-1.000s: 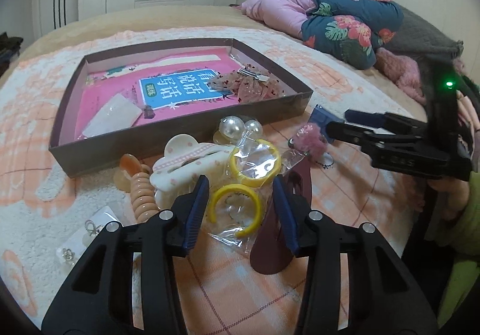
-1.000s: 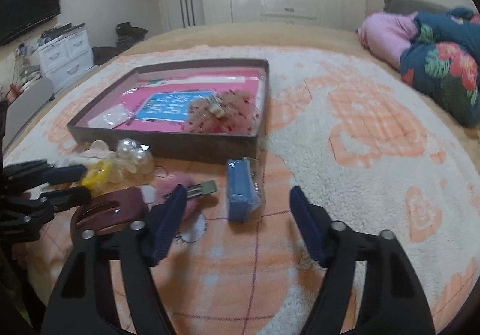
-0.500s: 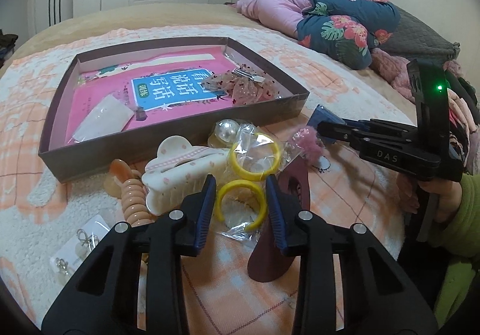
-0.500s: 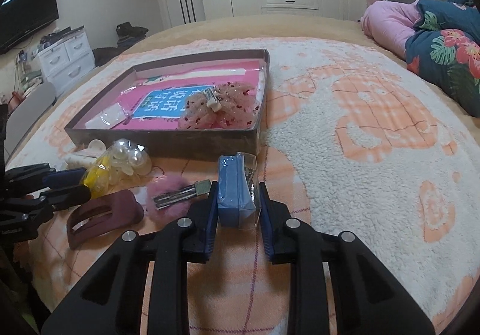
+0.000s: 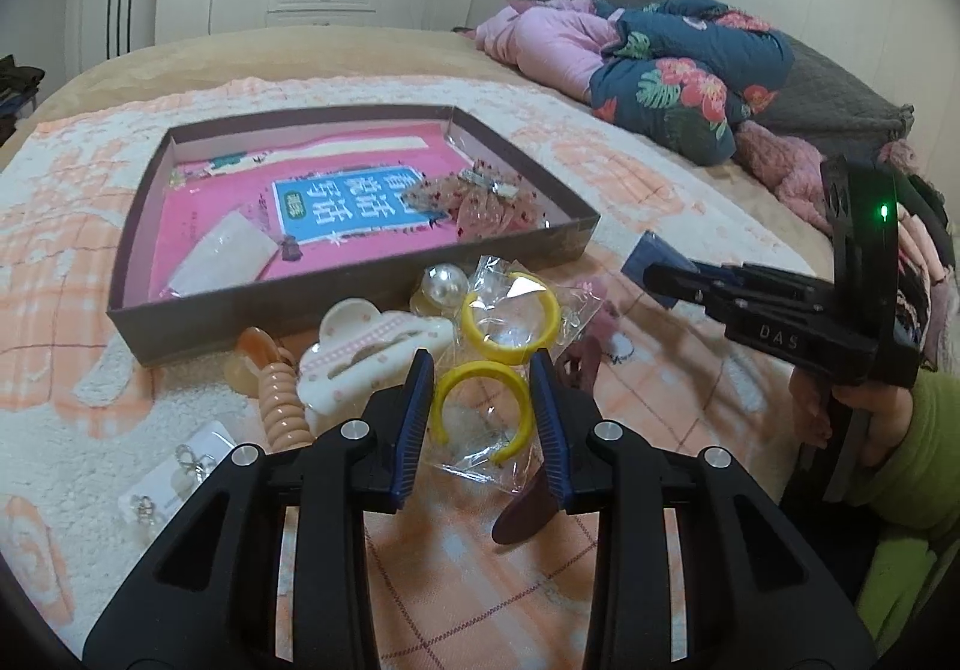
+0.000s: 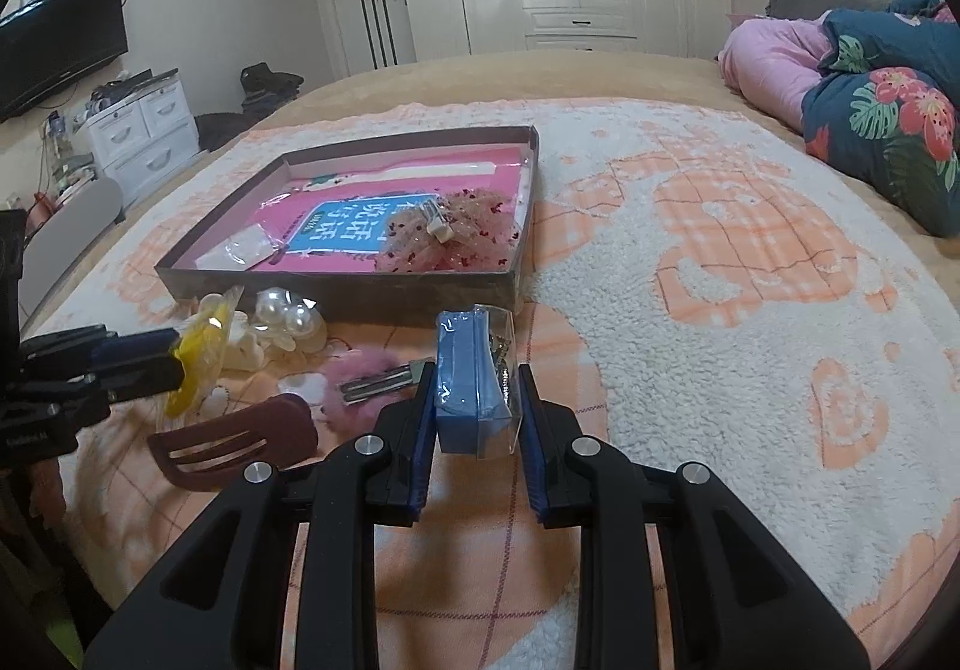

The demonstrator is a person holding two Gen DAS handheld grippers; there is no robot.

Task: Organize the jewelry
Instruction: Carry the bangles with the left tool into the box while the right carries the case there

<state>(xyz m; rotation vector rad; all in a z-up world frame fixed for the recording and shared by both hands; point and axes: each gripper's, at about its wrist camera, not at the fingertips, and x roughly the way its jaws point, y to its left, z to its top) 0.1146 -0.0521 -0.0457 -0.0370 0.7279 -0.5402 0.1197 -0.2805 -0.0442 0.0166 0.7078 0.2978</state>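
A brown shallow box [image 5: 360,283] with a pink book inside lies on the bed; it also shows in the right wrist view [image 6: 360,292]. My left gripper [image 5: 480,400] is shut on a yellow bangle in a clear bag [image 5: 480,412] lying on the blanket. A second bagged yellow bangle [image 5: 510,316] lies just beyond. My right gripper [image 6: 474,400] is shut on a blue card in a clear bag [image 6: 468,376] and holds it just in front of the box. It also shows in the left wrist view [image 5: 654,268].
Around the left gripper lie a white dotted claw clip [image 5: 366,352], a peach spiral hair tie [image 5: 282,406], pearl pieces [image 5: 444,283], bagged earrings [image 5: 174,478] and a maroon clip [image 6: 234,448]. A pink fluffy clip [image 6: 372,376] lies by the blue card. Pillows [image 5: 678,81] lie far right.
Both grippers have closed: the left on the near yellow bangle bag, the right on the blue card bag. The right gripper moved forward onto the card.
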